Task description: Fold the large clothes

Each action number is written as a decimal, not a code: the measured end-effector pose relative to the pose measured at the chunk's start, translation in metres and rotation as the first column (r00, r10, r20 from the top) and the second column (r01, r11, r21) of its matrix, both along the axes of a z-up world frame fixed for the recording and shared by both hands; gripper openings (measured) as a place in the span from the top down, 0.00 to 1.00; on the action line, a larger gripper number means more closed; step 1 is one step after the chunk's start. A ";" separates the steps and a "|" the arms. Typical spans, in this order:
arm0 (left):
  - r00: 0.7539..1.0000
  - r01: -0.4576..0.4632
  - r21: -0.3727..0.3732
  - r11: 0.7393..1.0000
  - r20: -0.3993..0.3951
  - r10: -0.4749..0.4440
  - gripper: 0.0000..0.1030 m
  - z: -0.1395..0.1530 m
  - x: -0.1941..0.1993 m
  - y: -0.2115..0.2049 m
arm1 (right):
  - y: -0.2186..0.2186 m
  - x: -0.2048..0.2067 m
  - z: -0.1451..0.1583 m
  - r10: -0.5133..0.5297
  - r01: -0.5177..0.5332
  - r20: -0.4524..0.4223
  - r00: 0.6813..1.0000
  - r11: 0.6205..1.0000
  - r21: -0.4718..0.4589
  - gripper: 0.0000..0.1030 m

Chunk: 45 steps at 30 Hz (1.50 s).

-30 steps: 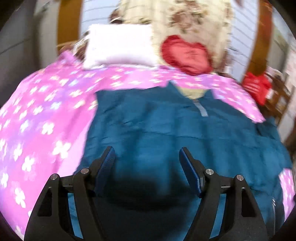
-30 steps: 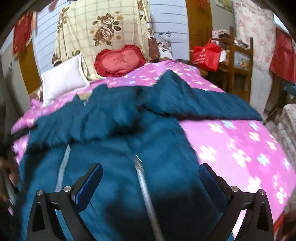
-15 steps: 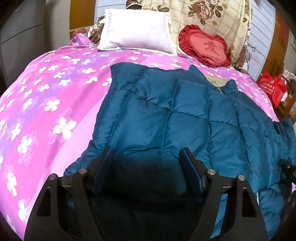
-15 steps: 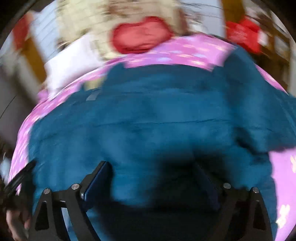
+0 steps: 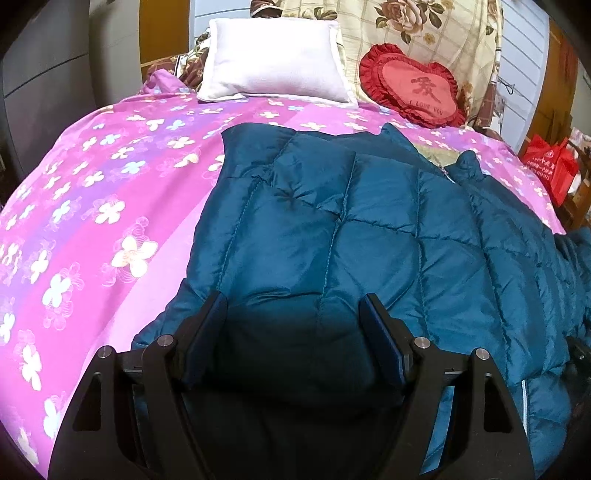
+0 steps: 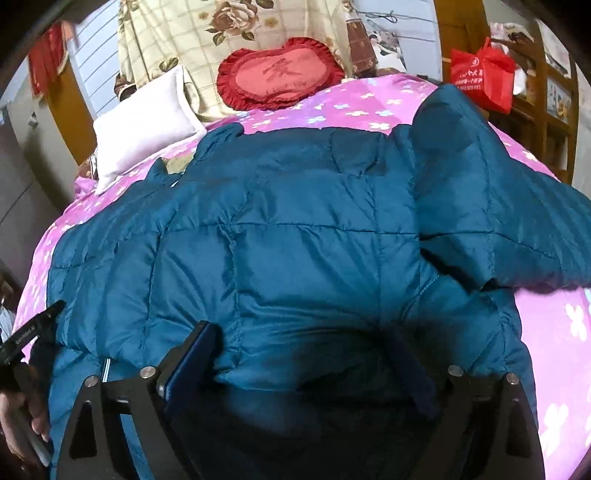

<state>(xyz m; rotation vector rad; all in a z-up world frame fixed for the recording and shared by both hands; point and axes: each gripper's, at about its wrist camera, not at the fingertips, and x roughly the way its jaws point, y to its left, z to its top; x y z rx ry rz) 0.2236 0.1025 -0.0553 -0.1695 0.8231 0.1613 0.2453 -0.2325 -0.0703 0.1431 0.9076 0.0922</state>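
A large teal quilted down jacket [image 5: 351,229] lies spread on the pink flowered bedspread [image 5: 92,206]. My left gripper [image 5: 293,325] is open, low over the jacket's near left part, with puffy fabric between the fingers. In the right wrist view the jacket [image 6: 295,240] fills the middle, with one sleeve [image 6: 491,206] stretched to the right. My right gripper [image 6: 301,354] is open, its fingers pressed into the jacket's near edge. The left gripper's body [image 6: 26,336] shows at the left edge.
A white pillow [image 5: 273,62] and a red heart cushion [image 5: 413,86] lie at the head of the bed against a floral blanket [image 5: 424,26]. A red bag [image 6: 480,77] hangs by wooden shelves at the right. A grey cabinet [image 5: 40,74] stands left.
Both grippers have dropped closer to the jacket. The right gripper has swung from the zipper side onto the quilted panel, and its fingers now sink into the fabric.
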 end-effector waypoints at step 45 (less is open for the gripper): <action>0.998 0.051 0.047 0.998 0.017 -0.052 0.21 0.000 -0.038 -0.020 | -0.426 -0.027 0.007 -0.517 0.517 -0.032 0.855 0.856 -0.003 0.29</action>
